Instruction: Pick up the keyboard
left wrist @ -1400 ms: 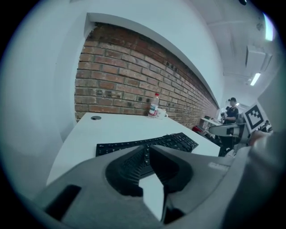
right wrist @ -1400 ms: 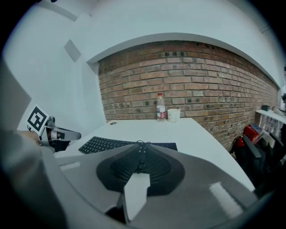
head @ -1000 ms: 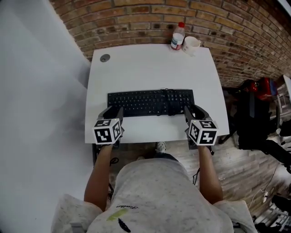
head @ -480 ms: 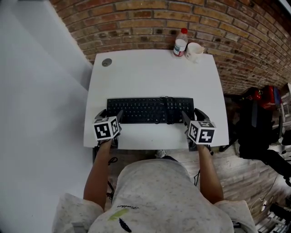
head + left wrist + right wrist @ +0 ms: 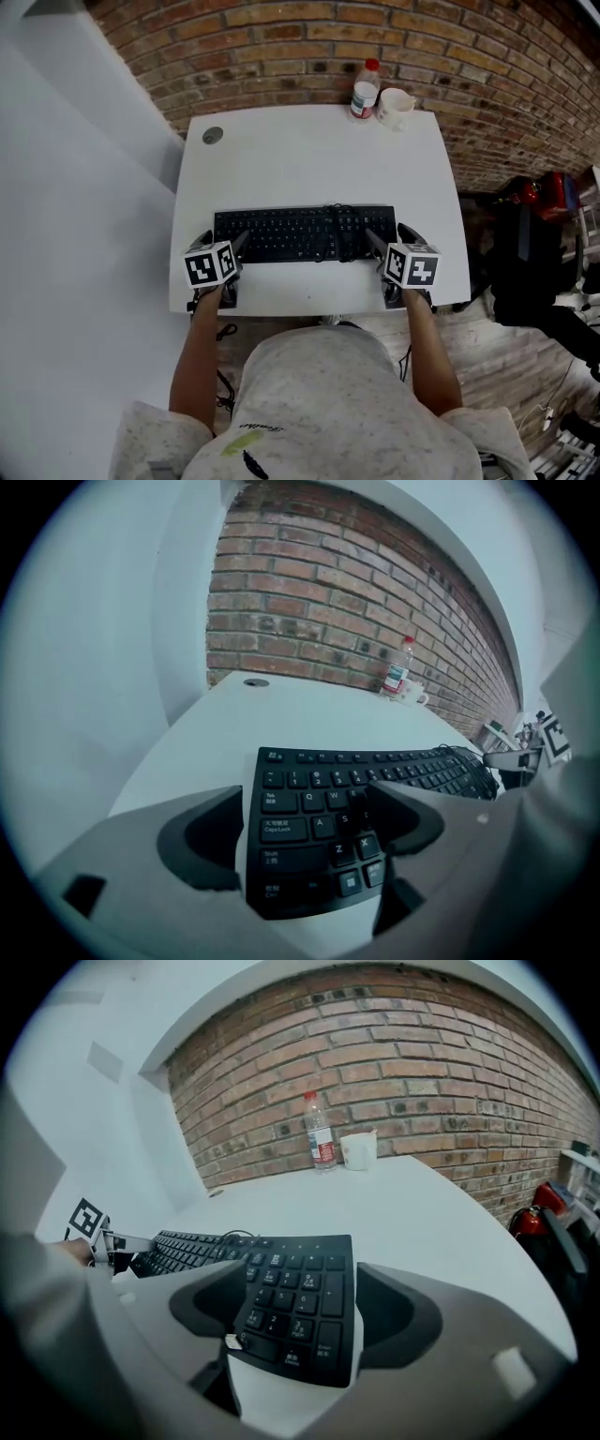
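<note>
Keyboard [image 5: 305,233], black plastic and full-size, lies flat on the white rectangular table [image 5: 309,155], near its front edge. Only the head view shows it whole. The left gripper [image 5: 300,803] is released: its jaws have just been opening and straddle the keyboard's left end without pressing. The right gripper [image 5: 298,1283] stands likewise over the number-pad end. Each gripper view shows only its own end, with the near corners cut off by the gripper's body. A clear red-capped bottle [image 5: 365,89] and a white mug [image 5: 395,106] stand side by side at the back right corner.
</note>
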### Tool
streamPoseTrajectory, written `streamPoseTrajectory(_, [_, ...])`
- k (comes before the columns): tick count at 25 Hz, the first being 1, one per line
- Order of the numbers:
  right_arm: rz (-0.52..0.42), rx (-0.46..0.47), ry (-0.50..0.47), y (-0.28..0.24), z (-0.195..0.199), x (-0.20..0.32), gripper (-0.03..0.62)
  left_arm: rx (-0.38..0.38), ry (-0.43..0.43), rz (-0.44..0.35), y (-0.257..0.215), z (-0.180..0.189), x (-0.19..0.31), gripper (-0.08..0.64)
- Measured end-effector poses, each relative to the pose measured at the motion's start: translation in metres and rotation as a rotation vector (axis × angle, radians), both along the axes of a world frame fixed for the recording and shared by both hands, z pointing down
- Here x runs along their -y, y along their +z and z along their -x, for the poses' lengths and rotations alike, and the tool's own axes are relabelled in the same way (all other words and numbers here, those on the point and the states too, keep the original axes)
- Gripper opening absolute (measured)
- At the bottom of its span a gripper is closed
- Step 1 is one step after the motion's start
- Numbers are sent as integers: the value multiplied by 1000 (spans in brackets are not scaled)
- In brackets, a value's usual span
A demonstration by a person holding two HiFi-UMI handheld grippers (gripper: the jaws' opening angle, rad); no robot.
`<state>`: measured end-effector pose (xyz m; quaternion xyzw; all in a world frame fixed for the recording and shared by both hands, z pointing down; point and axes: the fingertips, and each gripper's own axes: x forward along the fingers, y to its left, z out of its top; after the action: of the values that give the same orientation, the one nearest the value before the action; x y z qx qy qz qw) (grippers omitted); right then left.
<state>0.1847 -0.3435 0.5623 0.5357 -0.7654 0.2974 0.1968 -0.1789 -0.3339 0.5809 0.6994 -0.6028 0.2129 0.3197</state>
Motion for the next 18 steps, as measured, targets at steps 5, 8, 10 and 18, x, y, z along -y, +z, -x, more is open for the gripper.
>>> streamPoseTrajectory(5, [37,23,-4,8,-1,4,374,-45,11,19,4,-2,2,410])
streamPoseTrajectory(8, [52,22,-9,13,-1,8,374,-83,16,30,7,-4,3,410])
streamPoseTrajectory(10, [59,18,-6,16,-1,11,376,-107,21,41,8,-5,3,407])
streamPoseTrajectory(18, [86,39,-8,23,1,15,380,-116,29,51,9,-4,4,413])
